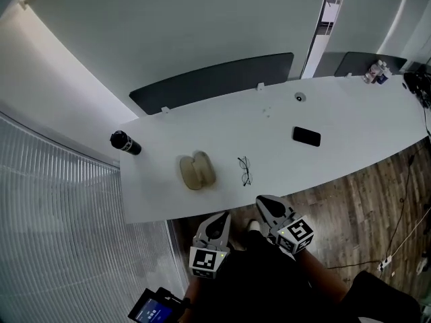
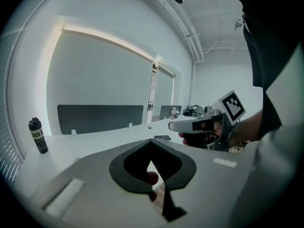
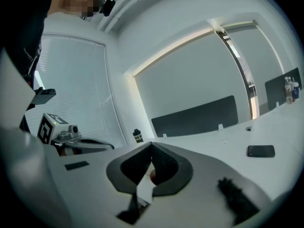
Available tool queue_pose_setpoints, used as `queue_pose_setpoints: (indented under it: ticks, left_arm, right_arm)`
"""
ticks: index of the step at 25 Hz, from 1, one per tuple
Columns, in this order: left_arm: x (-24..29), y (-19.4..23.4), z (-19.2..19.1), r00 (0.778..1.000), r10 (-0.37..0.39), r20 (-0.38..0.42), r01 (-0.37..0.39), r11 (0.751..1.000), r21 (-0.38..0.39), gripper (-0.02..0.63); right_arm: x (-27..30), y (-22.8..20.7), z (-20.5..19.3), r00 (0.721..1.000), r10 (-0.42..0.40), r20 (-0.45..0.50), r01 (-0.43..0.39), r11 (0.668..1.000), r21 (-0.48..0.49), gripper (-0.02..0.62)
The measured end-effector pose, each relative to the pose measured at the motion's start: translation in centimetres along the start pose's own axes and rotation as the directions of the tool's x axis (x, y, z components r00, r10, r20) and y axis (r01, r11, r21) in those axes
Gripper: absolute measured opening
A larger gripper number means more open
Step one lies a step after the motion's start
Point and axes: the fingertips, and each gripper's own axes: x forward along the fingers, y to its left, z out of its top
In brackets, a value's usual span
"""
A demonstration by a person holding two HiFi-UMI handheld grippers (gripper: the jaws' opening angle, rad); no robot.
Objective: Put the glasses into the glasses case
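Beige glasses case (image 1: 196,170), blk phone (image 1: 306,136), white table (image 1: 350,113).

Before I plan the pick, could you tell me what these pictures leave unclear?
- Glasses and case: missing from both gripper views, where the left gripper and right gripper fill the foreground.
- Things at the far end: head view, too small to name.
- Device: head view, cut by the bottom edge.

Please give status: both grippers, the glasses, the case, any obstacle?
Left gripper and right gripper shut, empty, short of the table. Glasses untouched; glasses case open beside them, apart. Phone and bottle well aside, path clear.
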Motion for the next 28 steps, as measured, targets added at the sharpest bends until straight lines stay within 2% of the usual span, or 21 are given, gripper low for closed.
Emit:
queue_pose_setpoints:
  ticks: [3, 5, 9, 13, 16, 19, 22, 28]
  left_arm:
    - [0.0, 1.0, 0.8, 0.999, 0.037, 0.012, -0.036, 0.997, -0.072, 0.006]
    - [0.1, 2.0, 0.1, 0.999, 0.043, 0.018, -0.041, 0.997, -0.069, 0.006]
    - [0.7, 4.6, 0.3, 0.999, 0.035, 0.014, -0.035, 0.999, -0.005, 0.006]
    - [1.8, 8.8, 1.4, 0.998, 0.026, 0.051, -0.022, 0.997, -0.077, 0.006]
    - [2.2, 11.6, 2.2, 0.997, -0.011, 0.075, 0.016, 0.997, -0.069, 0.006]
    - [3.3, 13.7, 2.0, 0.996, -0.078, 0.040, 0.079, 0.997, -0.027, 0.006]
    - [3.1, 15.0, 0.8, 0.992, -0.127, -0.012, 0.127, 0.992, -0.024, 0.006]
    - [3.7, 17.9, 0.6, 0.984, -0.168, -0.054, 0.166, 0.986, -0.035, 0.006]
  right_arm:
    - [1.1, -1.6, -0.5, 1.000, 0.000, -0.031, 0.000, 1.000, 0.002, 0.008]
    - [2.0, -2.1, -0.3, 0.999, -0.003, -0.035, 0.003, 1.000, 0.005, 0.008]
    - [4.5, -2.5, 0.8, 0.999, -0.016, -0.035, 0.017, 0.999, 0.036, 0.008]
    - [8.1, -2.0, 2.0, 0.998, -0.019, -0.053, 0.018, 1.000, -0.007, 0.008]
    - [10.1, -0.4, 2.5, 0.998, 0.002, -0.070, -0.002, 1.000, -0.008, 0.006]
    - [12.7, 0.1, 2.9, 0.996, 0.004, -0.087, -0.005, 1.000, -0.010, 0.007]
    - [14.4, 1.1, 3.0, 0.997, 0.003, -0.071, 0.001, 0.999, 0.053, 0.007]
    - [17.3, 0.8, 2.6, 0.997, -0.034, -0.063, 0.039, 0.996, 0.082, 0.006]
